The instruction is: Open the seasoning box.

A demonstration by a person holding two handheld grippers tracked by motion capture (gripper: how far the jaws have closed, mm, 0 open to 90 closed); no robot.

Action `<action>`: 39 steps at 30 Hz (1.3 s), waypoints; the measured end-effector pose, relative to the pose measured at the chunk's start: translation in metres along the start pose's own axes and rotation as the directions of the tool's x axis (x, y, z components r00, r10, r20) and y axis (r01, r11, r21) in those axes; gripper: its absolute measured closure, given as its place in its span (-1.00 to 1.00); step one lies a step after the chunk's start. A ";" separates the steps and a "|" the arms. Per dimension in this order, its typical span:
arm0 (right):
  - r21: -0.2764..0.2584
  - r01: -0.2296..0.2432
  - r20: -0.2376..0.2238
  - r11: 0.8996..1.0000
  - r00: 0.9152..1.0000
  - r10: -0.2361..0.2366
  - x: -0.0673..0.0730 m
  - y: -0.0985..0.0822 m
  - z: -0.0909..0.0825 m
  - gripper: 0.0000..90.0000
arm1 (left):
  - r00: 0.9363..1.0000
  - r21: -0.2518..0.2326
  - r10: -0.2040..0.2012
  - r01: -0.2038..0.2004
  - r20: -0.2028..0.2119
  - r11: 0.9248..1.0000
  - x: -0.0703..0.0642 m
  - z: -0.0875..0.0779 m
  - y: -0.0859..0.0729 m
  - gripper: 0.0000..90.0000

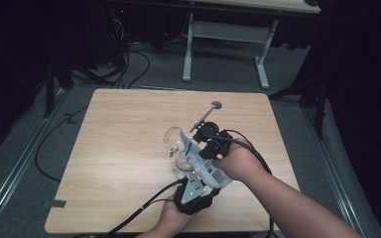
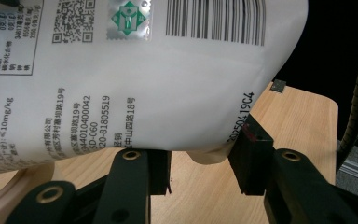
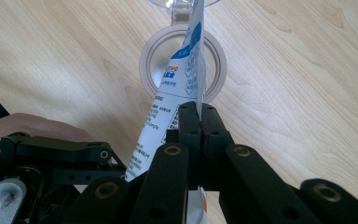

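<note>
A white pouch point(image 1: 199, 162) with blue print and a barcode is held tilted over a clear glass jar point(image 1: 177, 148), which stands on the wooden table point(image 1: 124, 148). My left gripper point(image 1: 197, 179) comes from the near edge. In the left gripper view its jaws point(image 2: 203, 163) press on the bulging bottom of the pouch point(image 2: 144, 84). My right gripper point(image 1: 210, 147) reaches in from the right and is shut on a thin edge of the pouch point(image 3: 186, 70). The pouch's tip hangs above the jar's beige-rimmed mouth point(image 3: 151, 56).
A metal spoon point(image 1: 206, 115) lies on the table just beyond the right gripper. Cables trail from both grippers towards the near edge. A white desk frame point(image 1: 225, 34) and loose cables stand on the floor beyond the table.
</note>
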State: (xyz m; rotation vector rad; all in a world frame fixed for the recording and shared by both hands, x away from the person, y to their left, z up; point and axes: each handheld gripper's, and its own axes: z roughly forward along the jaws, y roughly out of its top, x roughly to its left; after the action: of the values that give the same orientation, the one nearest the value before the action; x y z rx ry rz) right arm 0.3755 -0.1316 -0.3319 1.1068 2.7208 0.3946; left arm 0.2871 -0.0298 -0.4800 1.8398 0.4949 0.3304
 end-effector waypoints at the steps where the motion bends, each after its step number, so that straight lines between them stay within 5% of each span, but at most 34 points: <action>1: -0.002 0.000 -0.002 1.000 1.000 0.000 0.000 0.000 0.000 1.00 | 1.000 0.000 -0.001 0.001 0.001 1.000 0.000 0.000 0.000 0.40; 39: 0.005 0.004 0.001 1.000 1.000 -0.004 0.002 0.003 0.001 1.00 | 1.000 -0.009 -0.002 0.002 0.001 1.000 0.000 -0.001 0.000 0.40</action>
State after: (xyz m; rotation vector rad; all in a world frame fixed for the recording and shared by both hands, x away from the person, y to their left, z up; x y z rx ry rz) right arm 0.3763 -0.1276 -0.3320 1.1025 2.7241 0.3862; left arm 0.2866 -0.0292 -0.4793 1.8310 0.4940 0.3304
